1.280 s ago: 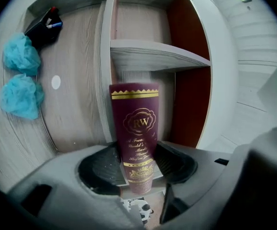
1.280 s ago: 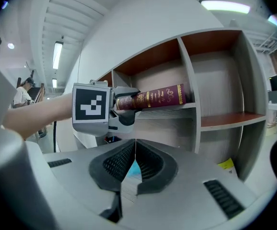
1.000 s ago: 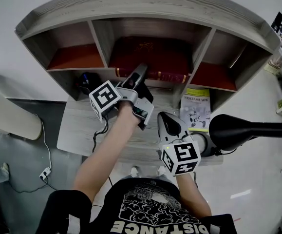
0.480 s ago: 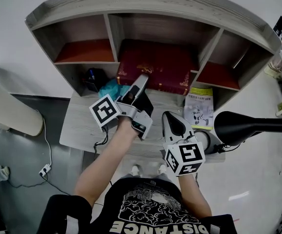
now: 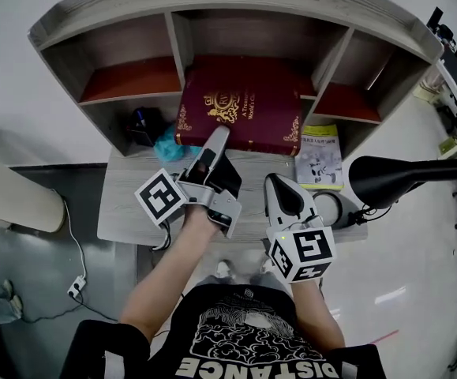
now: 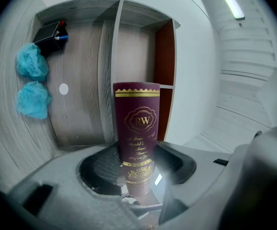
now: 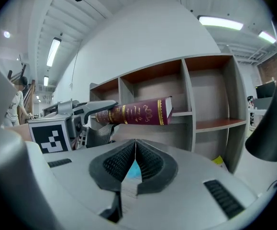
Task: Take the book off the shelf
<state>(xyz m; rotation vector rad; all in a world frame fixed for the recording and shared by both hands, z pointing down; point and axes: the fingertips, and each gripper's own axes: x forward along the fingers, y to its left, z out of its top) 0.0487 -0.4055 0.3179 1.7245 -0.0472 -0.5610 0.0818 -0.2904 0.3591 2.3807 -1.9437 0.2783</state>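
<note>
A thick maroon book with gold print sticks halfway out of the middle bay of the grey wooden shelf, level above the desk. My left gripper is shut on its near edge. In the left gripper view the book stands between the two pads, which press on its covers. From the right gripper view the book shows side-on, held by the left gripper. My right gripper hovers over the desk to the book's lower right, its jaws shut and empty.
Two blue cloth balls and a small black holder sit under the shelf's left bay. A yellow-green booklet lies at the right. A black lamp head reaches in from the right. A white bin stands on the floor at left.
The book has slid out of the middle bay toward me, with more of its cover showing. The left gripper has drawn back with it. The right gripper has barely moved.
</note>
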